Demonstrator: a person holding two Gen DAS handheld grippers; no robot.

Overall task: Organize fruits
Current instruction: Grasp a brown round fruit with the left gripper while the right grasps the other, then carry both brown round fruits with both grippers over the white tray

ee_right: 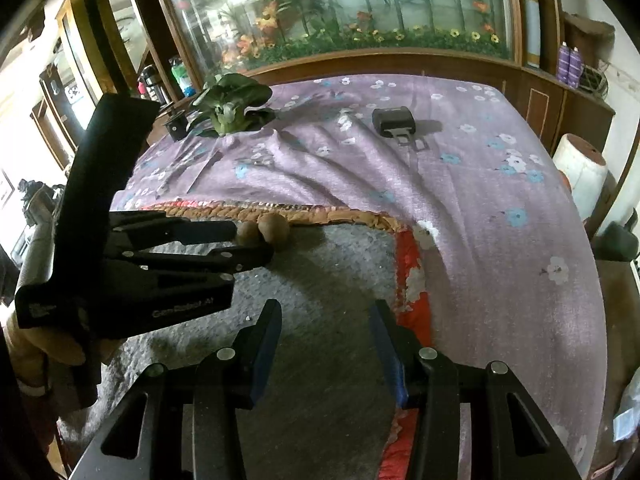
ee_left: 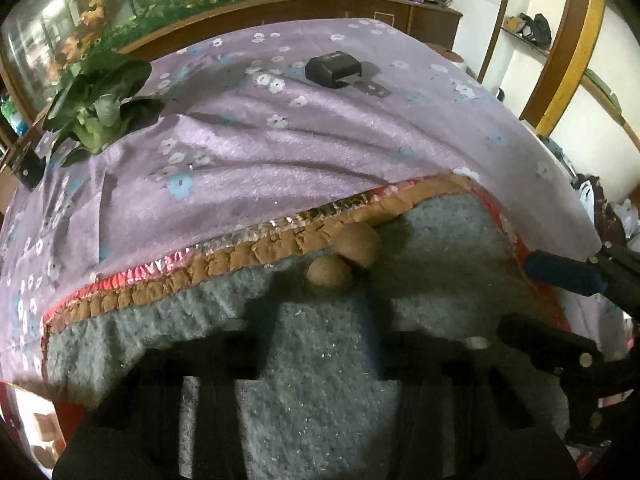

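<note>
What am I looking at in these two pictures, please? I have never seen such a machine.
There is no robot. A person holds a two-finger gripper in each hand, and each has a camera looking along its fingers. One picture comes from each gripper. On a purple flowered cloth lie a grey mat, two small brown fruits at its edge, a leafy vegetable and a black buckle. The right gripper is open and empty. The left gripper has its tips beside the fruits; I cannot tell whether it grips one.
</note>
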